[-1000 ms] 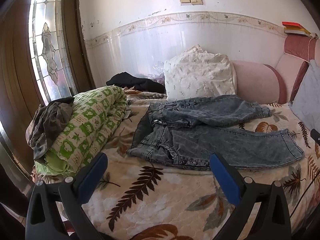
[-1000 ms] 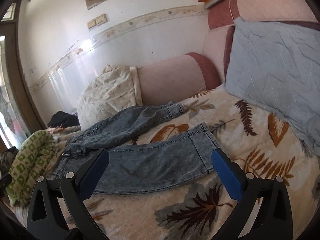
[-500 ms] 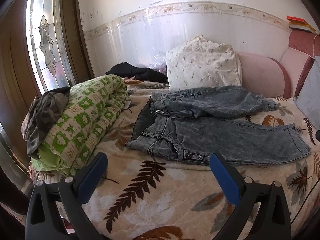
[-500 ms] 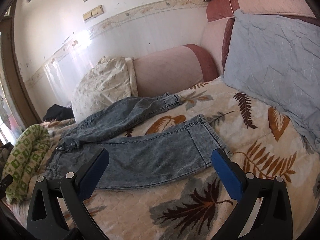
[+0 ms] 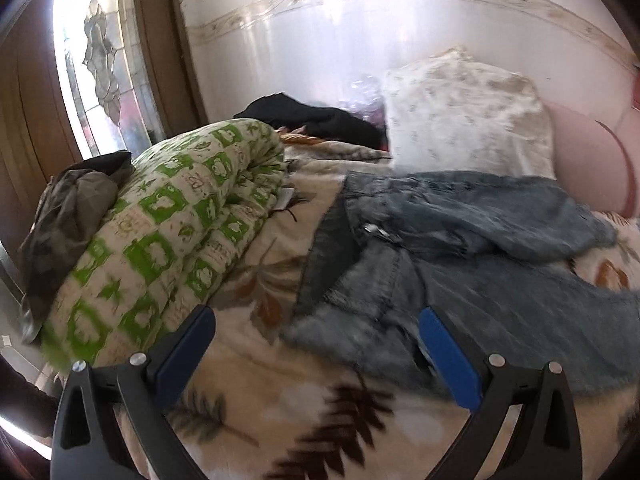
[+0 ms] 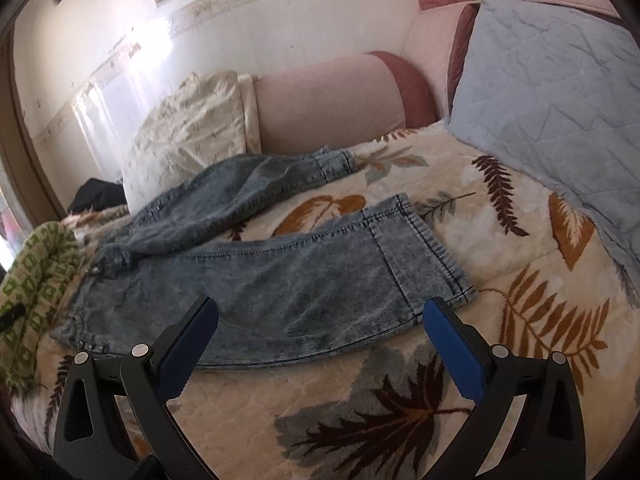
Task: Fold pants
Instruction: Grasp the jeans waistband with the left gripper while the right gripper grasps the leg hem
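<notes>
Grey-blue acid-wash jeans (image 6: 280, 276) lie spread on the leaf-patterned bedspread (image 6: 360, 392), legs apart in a V, cuffs to the right. In the left wrist view the jeans (image 5: 460, 272) show their waistband end, near the gripper. My left gripper (image 5: 316, 344) is open and empty, just in front of the waistband. My right gripper (image 6: 320, 336) is open and empty, just short of the near leg's lower edge, close to its cuff (image 6: 424, 252).
A rolled green-and-white quilt (image 5: 168, 240) with a dark garment (image 5: 68, 208) on it lies left of the jeans. A white pillow (image 5: 464, 116), black clothing (image 5: 312, 116), a pink headboard (image 6: 332, 100) and a blue quilted pillow (image 6: 552, 100) border the bed.
Both grippers have moved closer to the jeans. The left view has swung left and nearer the waistband; the right has come nearer the front leg. The jeans have not moved.
</notes>
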The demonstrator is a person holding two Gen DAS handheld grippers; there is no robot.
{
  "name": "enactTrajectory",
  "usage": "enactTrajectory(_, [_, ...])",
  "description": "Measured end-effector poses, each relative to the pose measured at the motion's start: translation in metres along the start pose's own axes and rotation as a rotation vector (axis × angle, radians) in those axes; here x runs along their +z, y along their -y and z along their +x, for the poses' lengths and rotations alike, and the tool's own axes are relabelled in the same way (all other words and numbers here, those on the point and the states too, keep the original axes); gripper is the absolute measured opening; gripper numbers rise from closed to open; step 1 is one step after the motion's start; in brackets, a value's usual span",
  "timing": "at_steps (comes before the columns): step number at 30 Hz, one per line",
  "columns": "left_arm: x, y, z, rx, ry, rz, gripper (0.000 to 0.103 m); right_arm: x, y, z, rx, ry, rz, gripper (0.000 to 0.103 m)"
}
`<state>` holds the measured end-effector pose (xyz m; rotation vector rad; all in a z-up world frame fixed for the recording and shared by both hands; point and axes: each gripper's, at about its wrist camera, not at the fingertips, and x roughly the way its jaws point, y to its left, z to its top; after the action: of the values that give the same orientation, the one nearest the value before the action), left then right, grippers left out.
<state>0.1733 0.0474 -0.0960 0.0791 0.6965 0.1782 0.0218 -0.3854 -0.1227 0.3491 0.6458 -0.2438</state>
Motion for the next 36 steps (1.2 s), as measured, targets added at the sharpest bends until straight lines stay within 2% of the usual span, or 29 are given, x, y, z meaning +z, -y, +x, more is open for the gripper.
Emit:
enactTrajectory(4, [0.029,-0.005,0.033,0.003,-0.007,-0.023,0.103,0.003,-0.001,0.014,-0.021,-0.028,-0.036,0.103])
enactTrajectory(9, [0.072,-0.003,0.078,-0.009,-0.017,0.030,0.103,0.018,0.009,0.026,0.013,-0.054,-0.031,0.103])
enactTrajectory(12, [0.100,0.003,0.112,-0.018,-0.065,0.078,0.103,0.040,0.021,0.033,0.048,-0.043,0.006,0.103])
enactTrajectory(16, [0.132,0.011,0.155,-0.036,-0.123,0.126,0.103,0.092,0.039,0.062,0.109,-0.077,0.027,0.103])
enactTrajectory(18, [0.144,0.012,0.175,-0.041,-0.150,0.132,0.103,0.121,0.045,0.084,0.104,-0.097,0.025,0.103])
enactTrajectory(21, [0.162,0.014,0.208,-0.037,-0.195,0.131,0.102,0.169,0.054,0.122,0.144,-0.132,0.064,0.103])
enactTrajectory(26, [0.178,0.013,0.253,-0.014,-0.265,0.100,0.102,0.238,0.049,0.205,0.200,-0.187,0.139,0.103])
enactTrajectory(28, [0.182,0.018,0.268,-0.002,-0.284,0.104,0.100,0.251,0.042,0.238,0.198,-0.225,0.138,0.103])
enactTrajectory(31, [0.189,0.027,0.290,-0.025,-0.316,0.110,0.094,0.260,0.033,0.294,0.185,-0.303,0.157,0.103])
enactTrajectory(32, [0.191,0.029,0.295,-0.029,-0.322,0.111,0.092,0.261,0.030,0.312,0.170,-0.339,0.154,0.102])
enactTrajectory(36, [0.199,0.036,0.315,-0.070,-0.347,0.100,0.081,0.259,0.022,0.360,0.084,-0.382,0.109,0.095])
